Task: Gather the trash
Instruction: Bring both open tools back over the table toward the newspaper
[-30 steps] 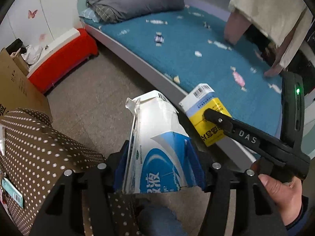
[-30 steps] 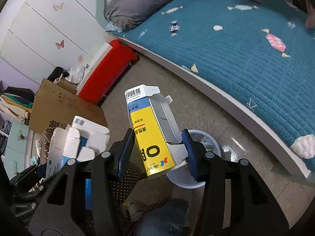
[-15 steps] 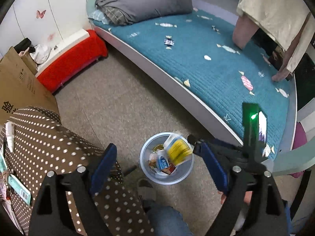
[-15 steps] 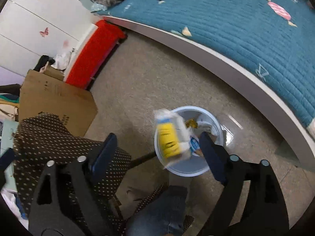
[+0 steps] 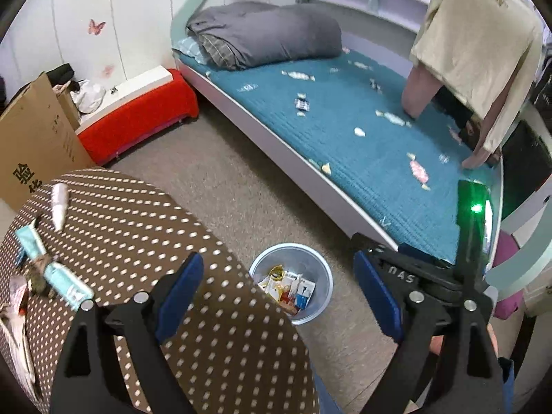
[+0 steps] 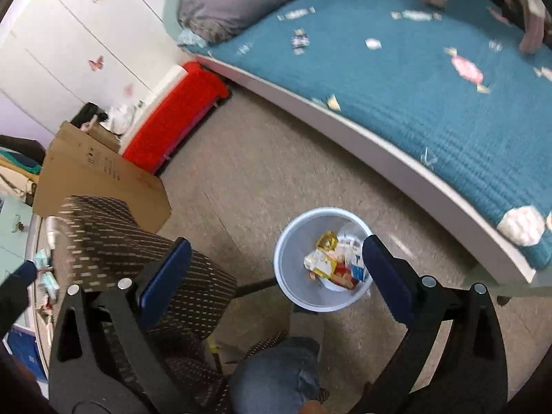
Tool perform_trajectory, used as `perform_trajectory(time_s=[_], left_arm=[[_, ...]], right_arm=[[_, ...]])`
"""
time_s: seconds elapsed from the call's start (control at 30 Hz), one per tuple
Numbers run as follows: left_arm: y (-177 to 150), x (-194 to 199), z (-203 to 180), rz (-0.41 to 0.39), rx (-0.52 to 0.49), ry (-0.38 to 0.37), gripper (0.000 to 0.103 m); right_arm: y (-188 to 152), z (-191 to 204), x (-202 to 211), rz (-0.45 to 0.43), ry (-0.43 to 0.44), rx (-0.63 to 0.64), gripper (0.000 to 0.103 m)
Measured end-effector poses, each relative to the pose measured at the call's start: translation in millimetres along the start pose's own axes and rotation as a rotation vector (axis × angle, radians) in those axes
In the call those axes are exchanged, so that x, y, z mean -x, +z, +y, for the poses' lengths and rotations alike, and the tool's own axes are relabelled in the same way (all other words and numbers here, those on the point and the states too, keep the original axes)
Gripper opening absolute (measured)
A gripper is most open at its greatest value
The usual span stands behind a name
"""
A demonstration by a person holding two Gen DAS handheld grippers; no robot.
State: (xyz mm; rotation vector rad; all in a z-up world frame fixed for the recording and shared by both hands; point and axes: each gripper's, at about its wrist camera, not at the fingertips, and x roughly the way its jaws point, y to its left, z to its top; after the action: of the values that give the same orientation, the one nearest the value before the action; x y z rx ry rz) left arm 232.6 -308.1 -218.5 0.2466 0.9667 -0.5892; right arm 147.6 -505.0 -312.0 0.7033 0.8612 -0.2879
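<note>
A pale round trash bin stands on the floor beside the bed; it also shows in the right wrist view. Inside lie boxes and wrappers: yellow, red, white and blue trash. My left gripper is open and empty, high above the bin and the table edge. My right gripper is open and empty, above the bin. A tube and teal packets lie on the polka-dot table.
A bed with a teal cover runs along the right. A red bench and a cardboard box stand at the left wall. The person's knee in jeans is below the right gripper. Grey floor lies between.
Both grippers opened and dropped their boxes: the blue-white carton and the yellow box fell into the bin. Both grippers have since lifted higher, the left one back over the table.
</note>
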Motion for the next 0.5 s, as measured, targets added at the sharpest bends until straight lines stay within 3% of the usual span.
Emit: perform_trajectory(time_s=[0.5], left_arm=[[-36, 104, 55, -0.174, 0.085, 0.022, 0.092]], right_arm=[[-8, 118, 100, -0.139, 0.115, 0.216, 0.097]])
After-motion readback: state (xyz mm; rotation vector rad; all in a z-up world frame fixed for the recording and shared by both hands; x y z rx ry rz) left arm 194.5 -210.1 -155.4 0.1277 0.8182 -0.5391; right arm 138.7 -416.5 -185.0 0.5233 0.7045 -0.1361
